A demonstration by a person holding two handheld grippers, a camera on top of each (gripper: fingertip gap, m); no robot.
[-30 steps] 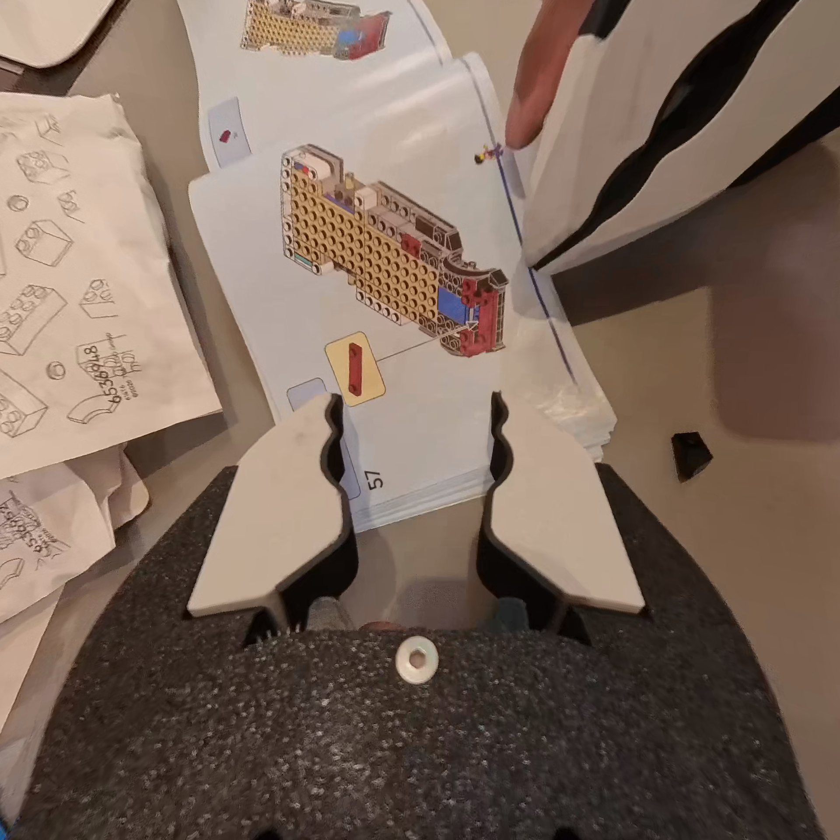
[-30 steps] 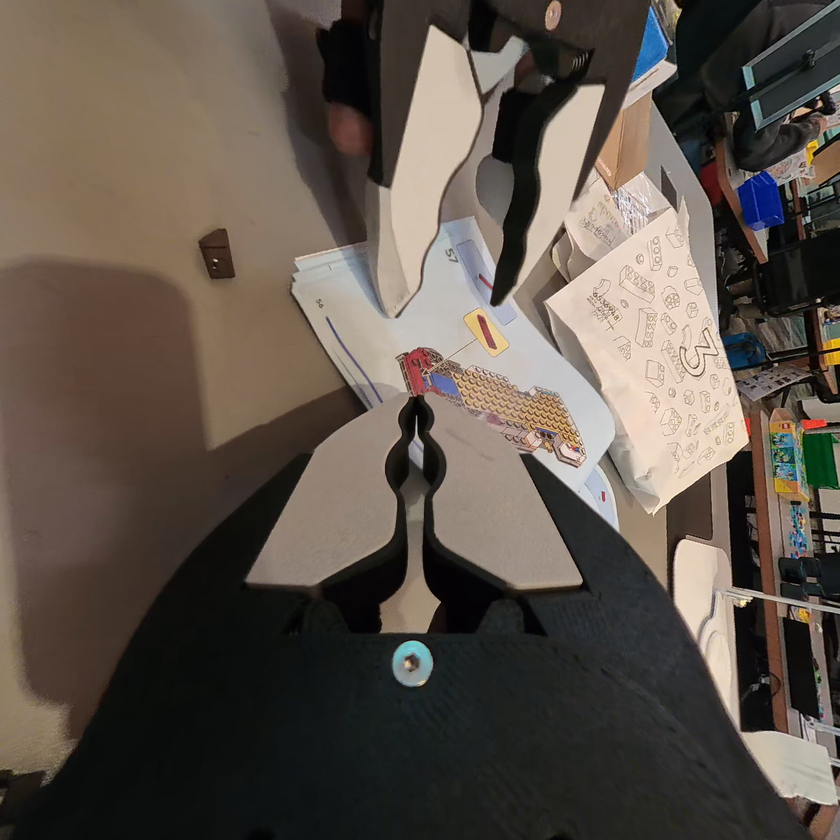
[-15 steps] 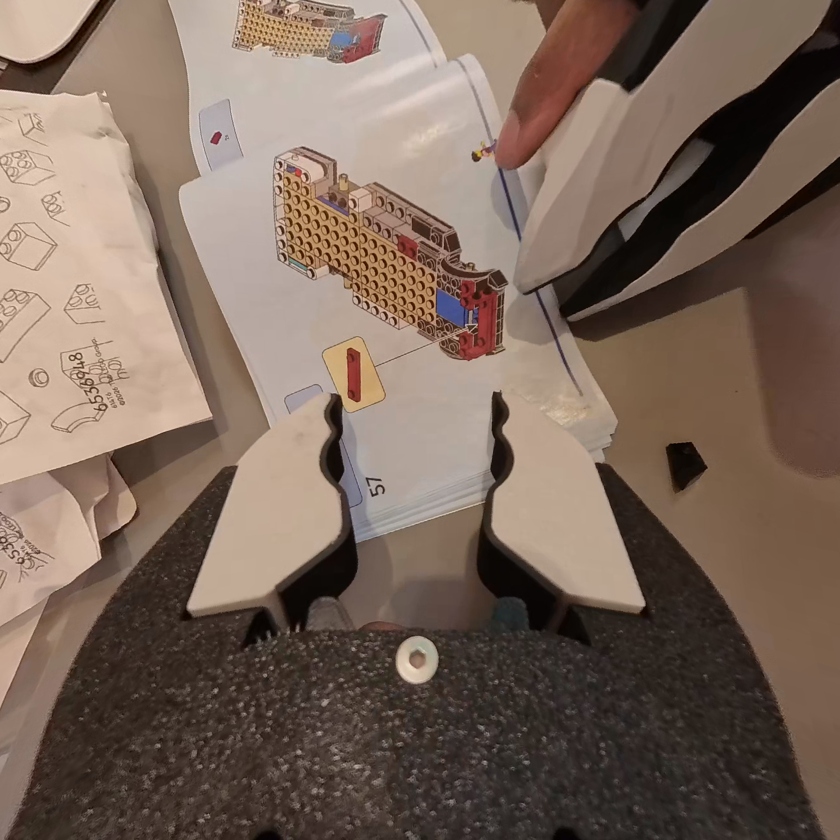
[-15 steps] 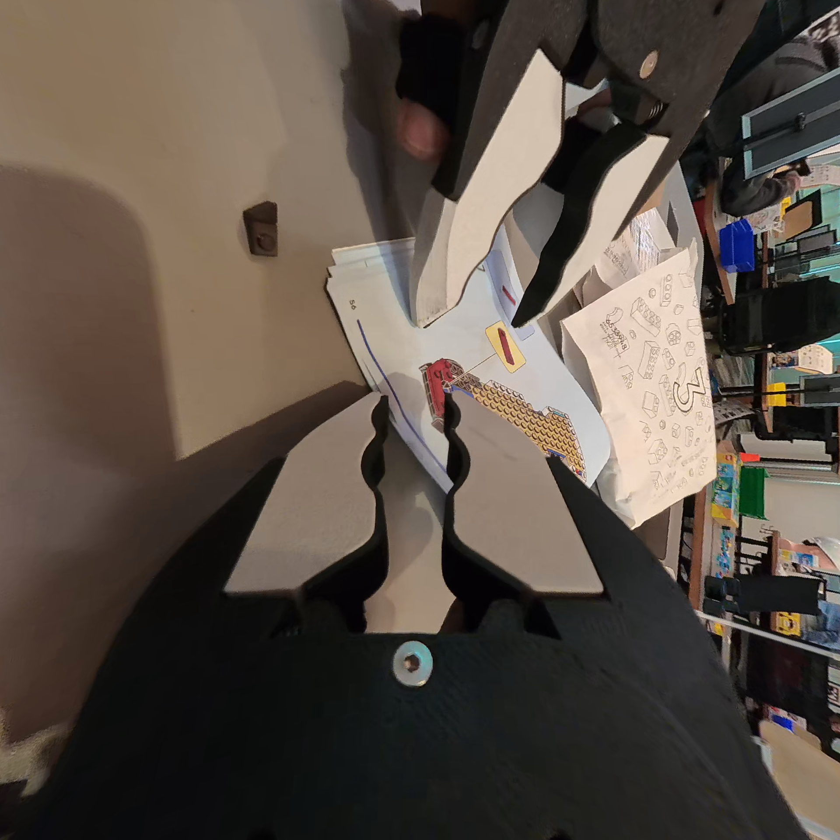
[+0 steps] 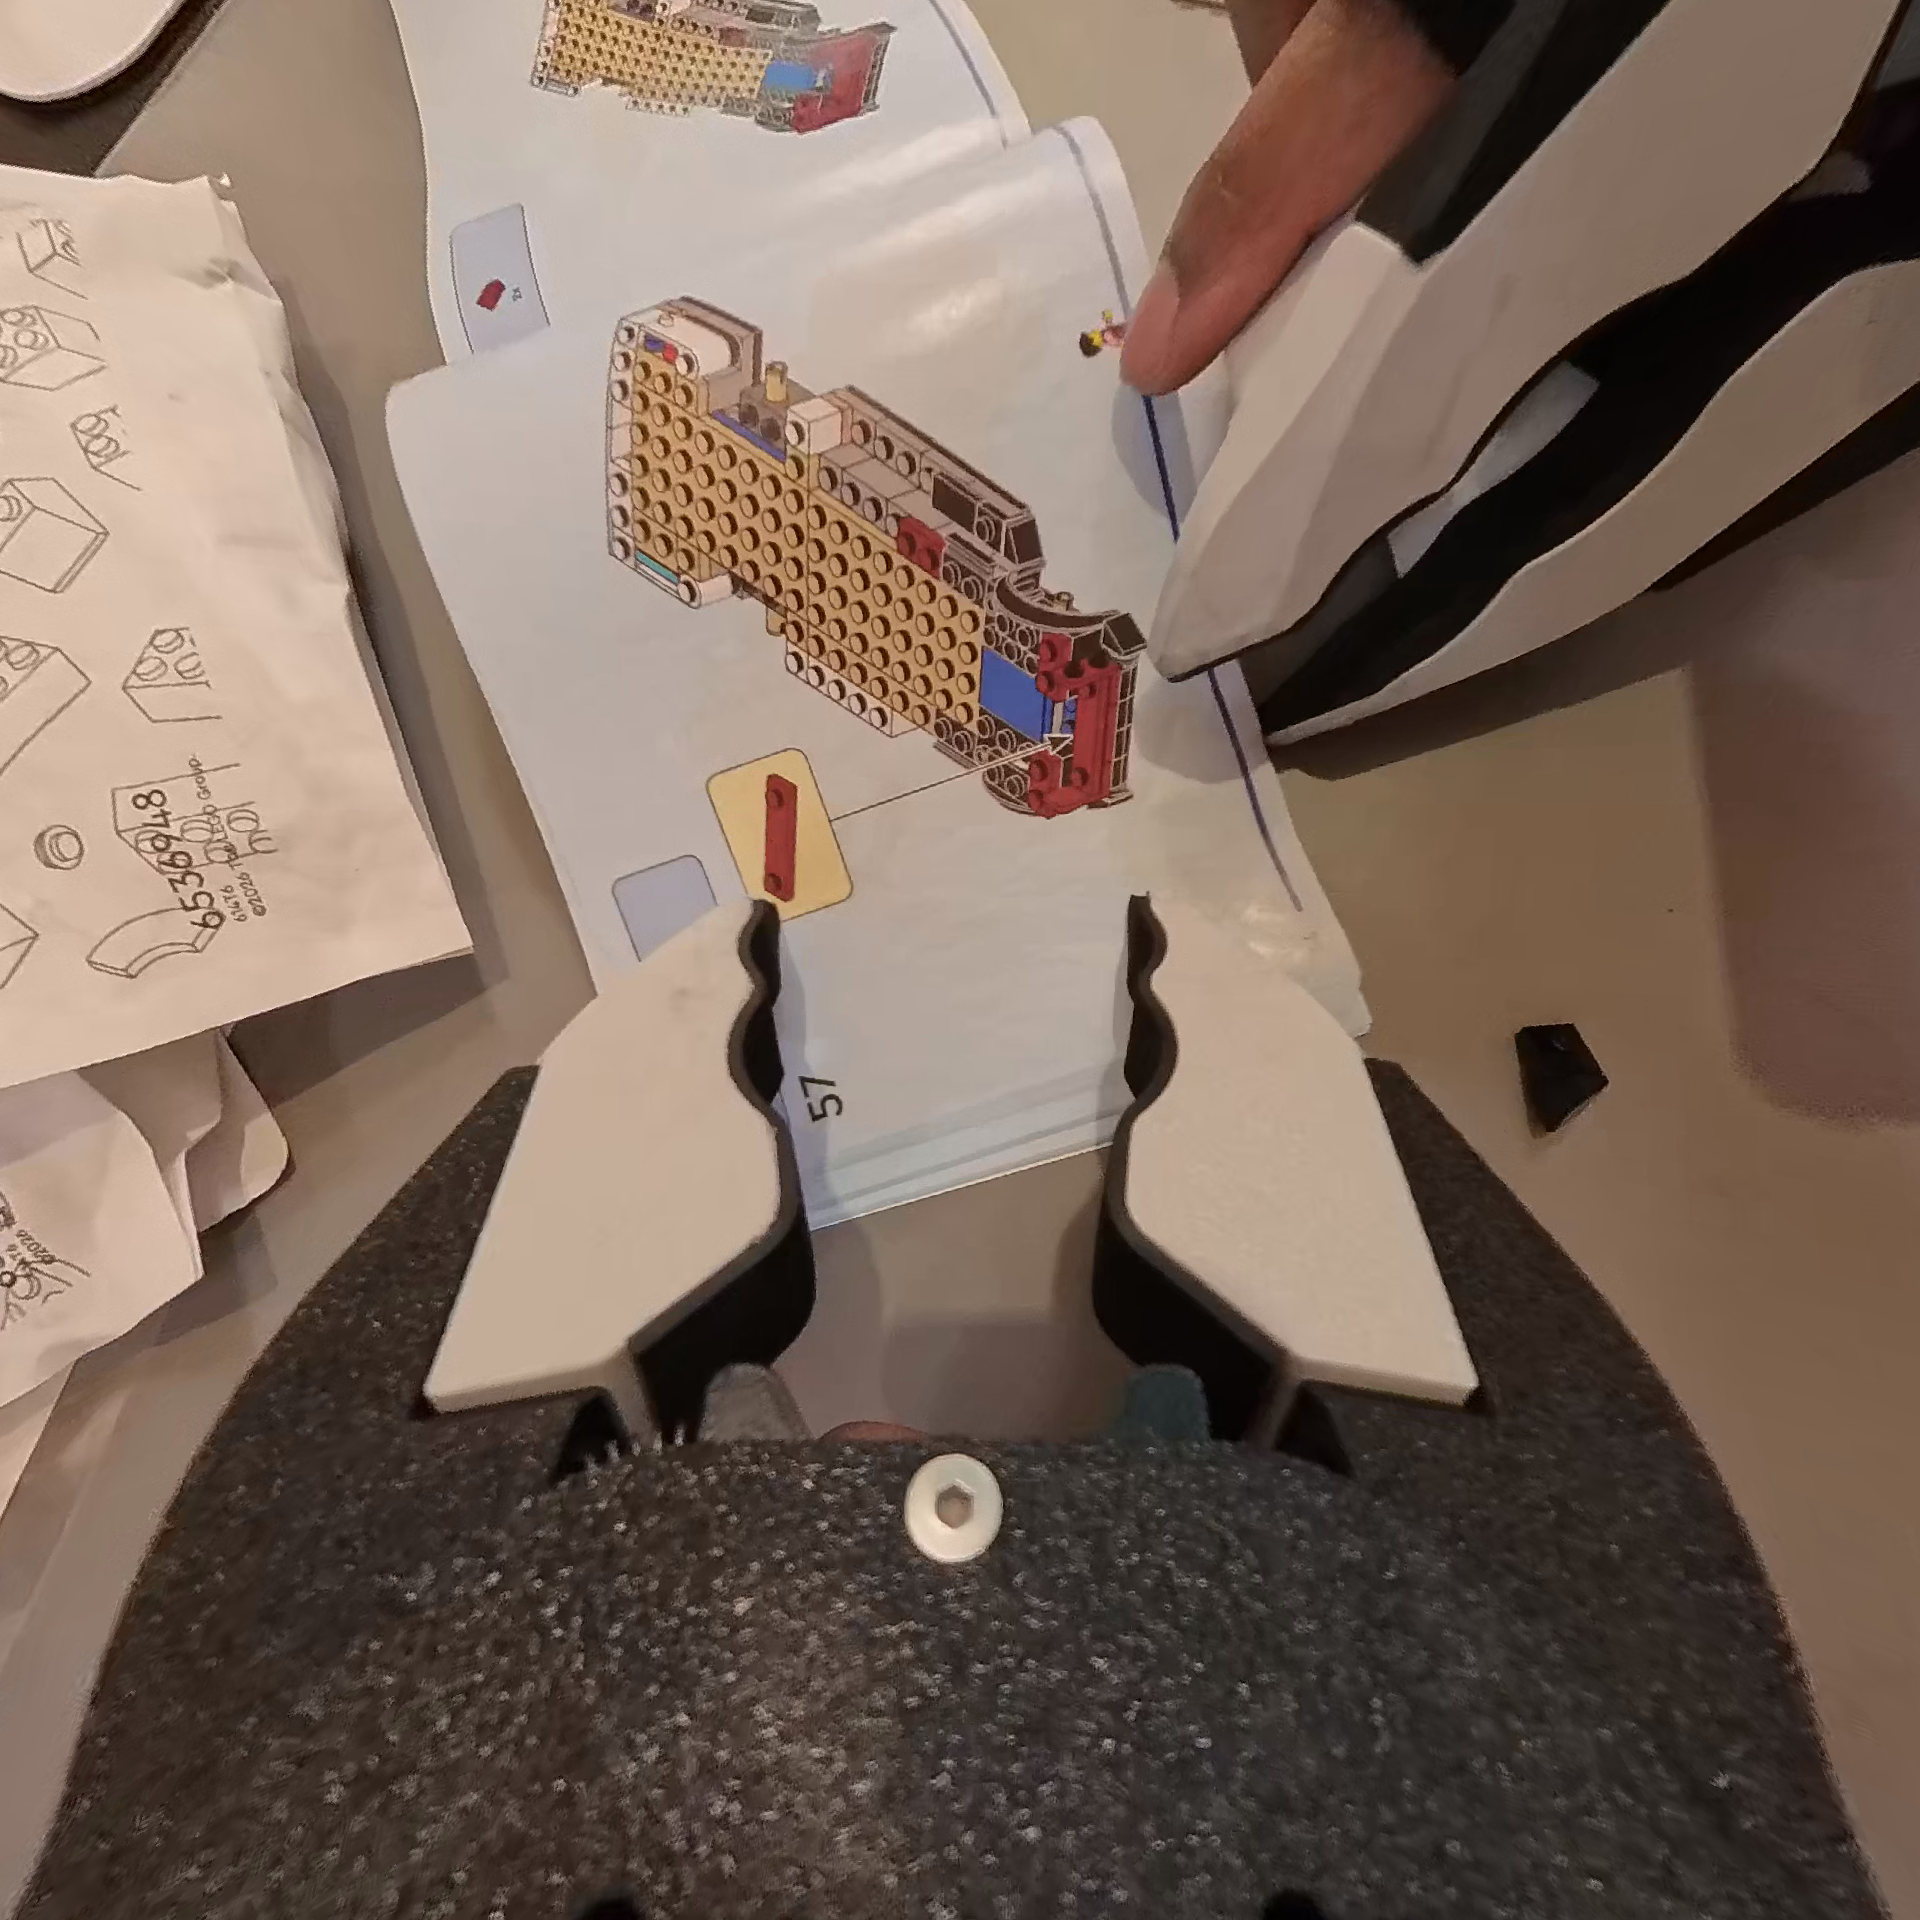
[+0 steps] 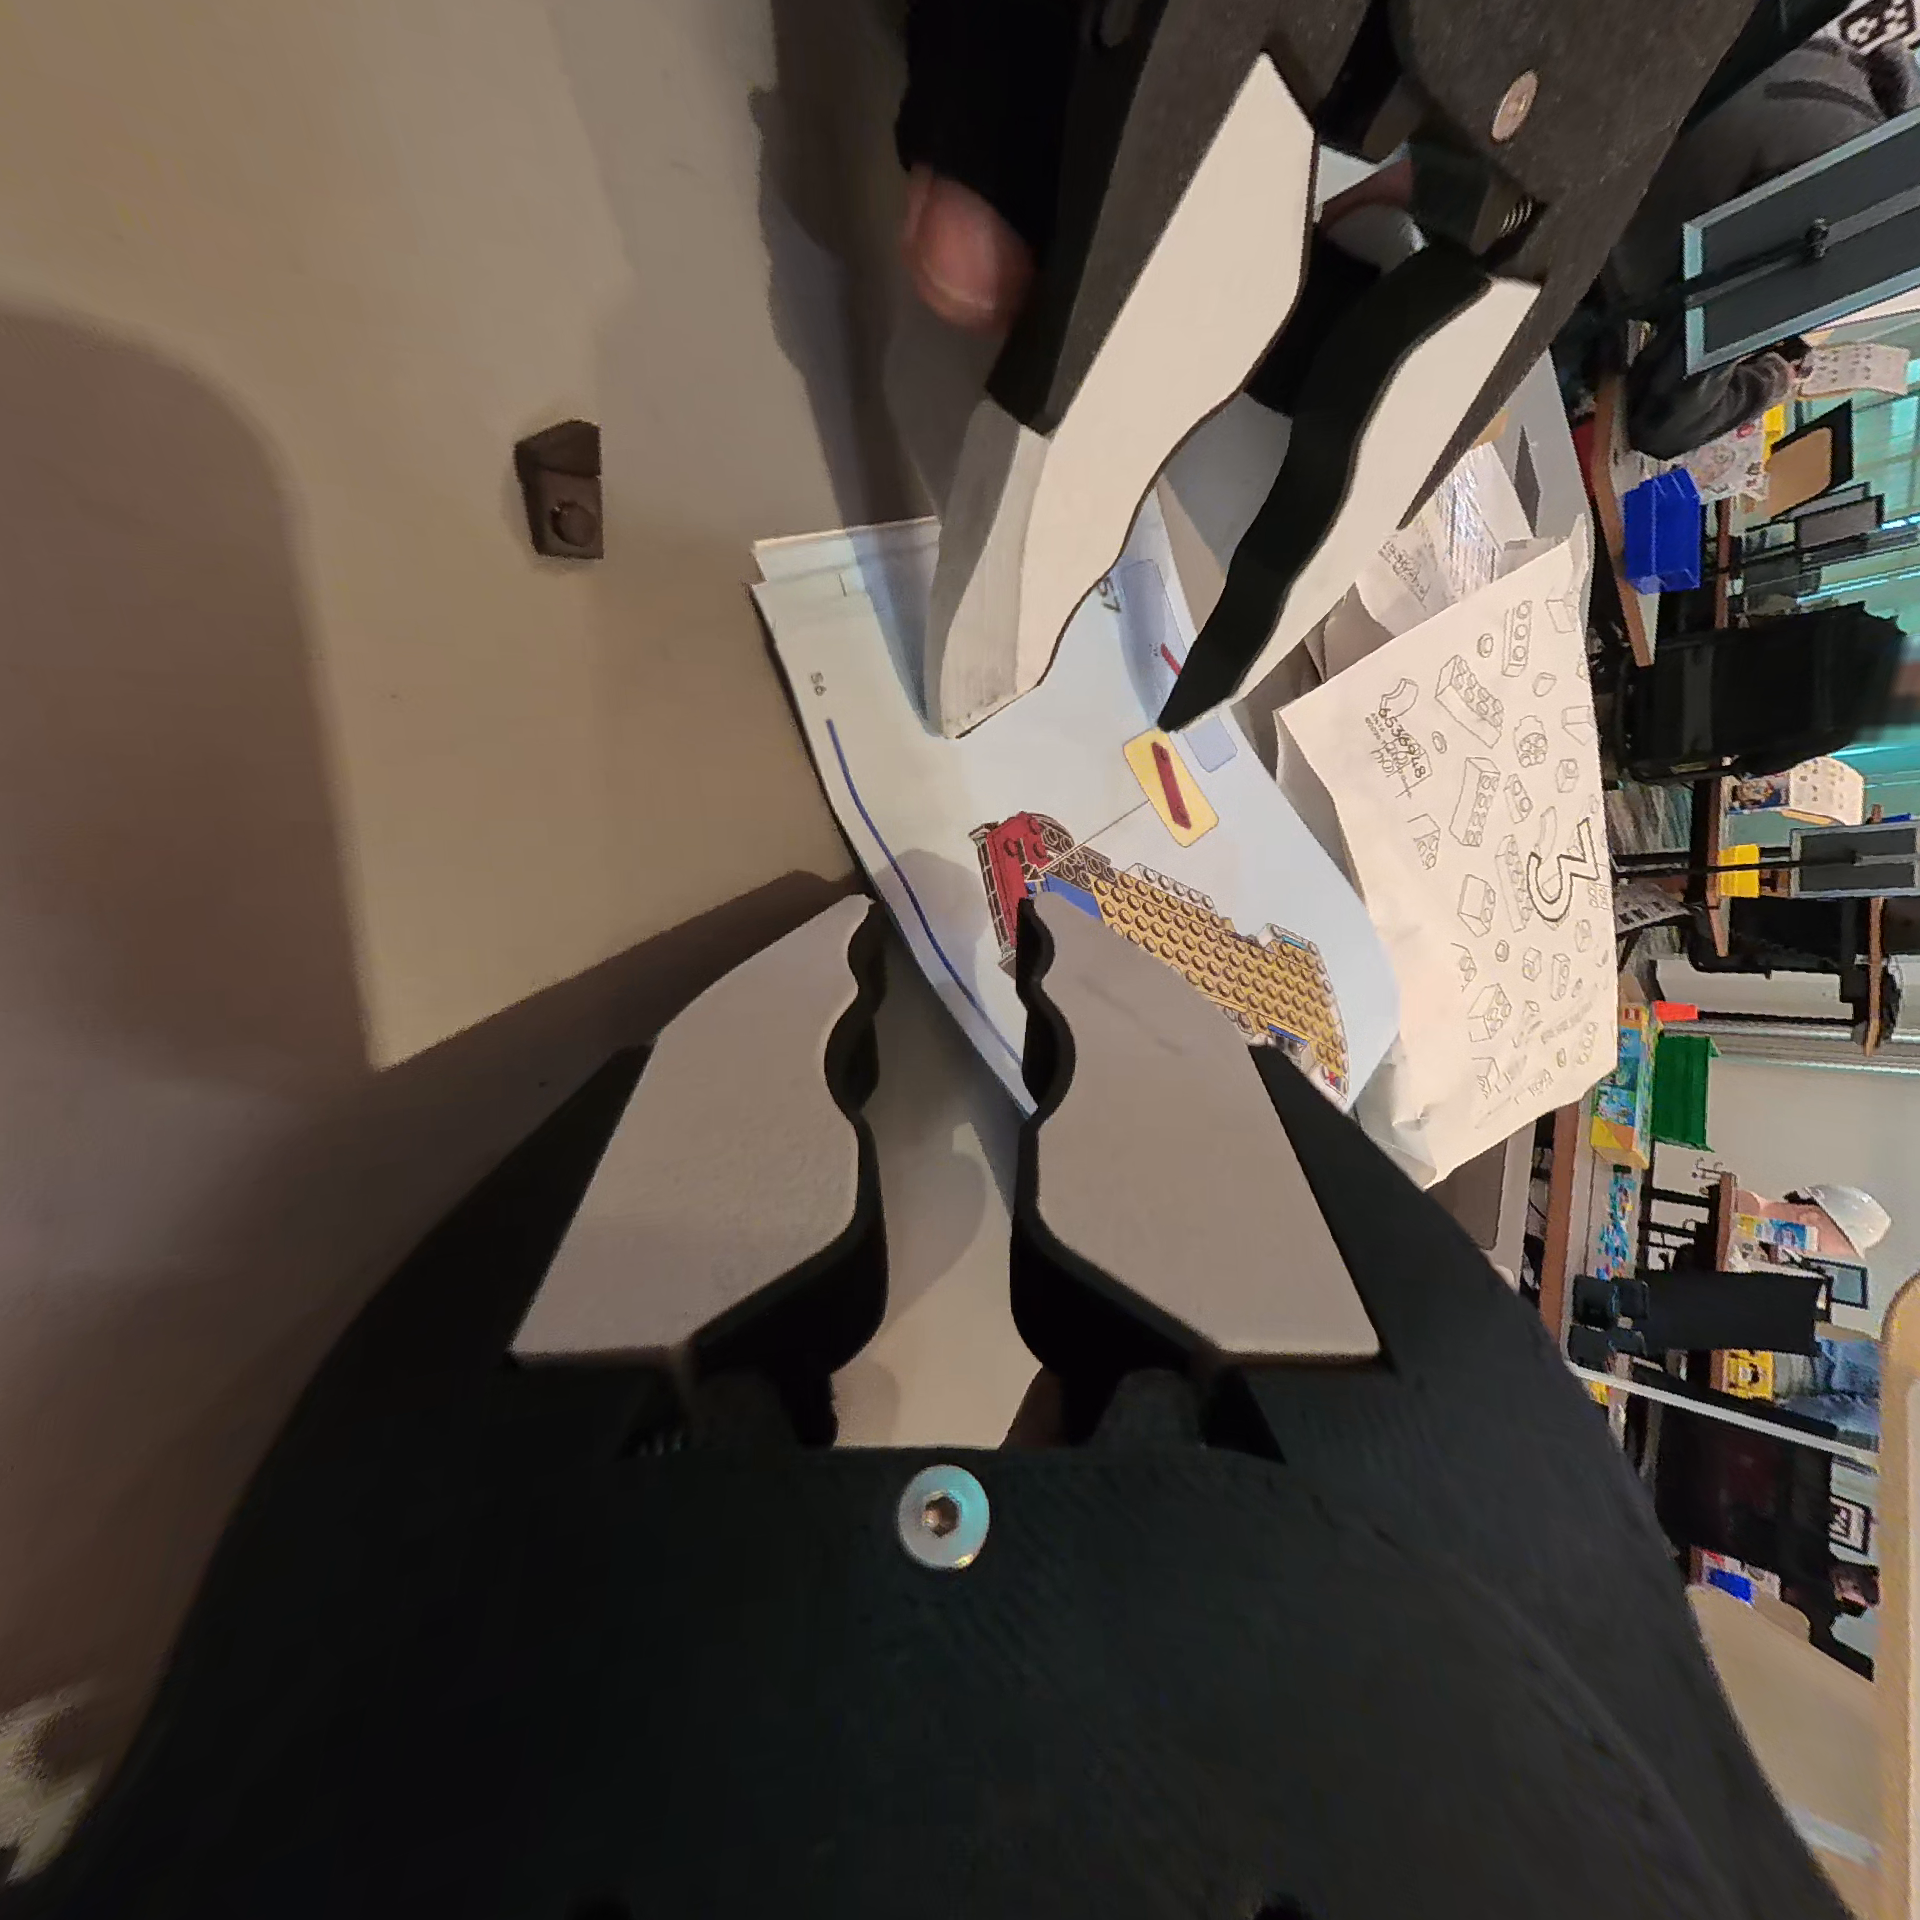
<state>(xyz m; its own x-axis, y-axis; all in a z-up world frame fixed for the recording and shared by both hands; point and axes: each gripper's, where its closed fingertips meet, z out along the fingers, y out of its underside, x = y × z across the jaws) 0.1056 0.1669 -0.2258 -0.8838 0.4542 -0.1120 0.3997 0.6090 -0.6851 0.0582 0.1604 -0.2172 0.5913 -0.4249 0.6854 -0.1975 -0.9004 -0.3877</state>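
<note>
Beige worktop [image 5: 1558, 1351] carries an open instruction booklet [image 5: 935, 987] lying flat, pages fanned at its right edge. Printed paper bags [image 5: 156, 623] lie crumpled at its left. The left gripper [image 5: 951, 914] hovers over the booklet's near edge, jaws wide apart and empty. The right gripper [image 6: 945, 914] hangs at the booklet's right edge, jaws partly open, gripping nothing. A small dark brick [image 5: 1558, 1075] sits alone, right of the booklet.

Instruction booklet [image 5: 935, 987] partly hidden behind fingers, paper bag [image 5: 156, 623] cut off left, background shelves perhaps blurred
</note>
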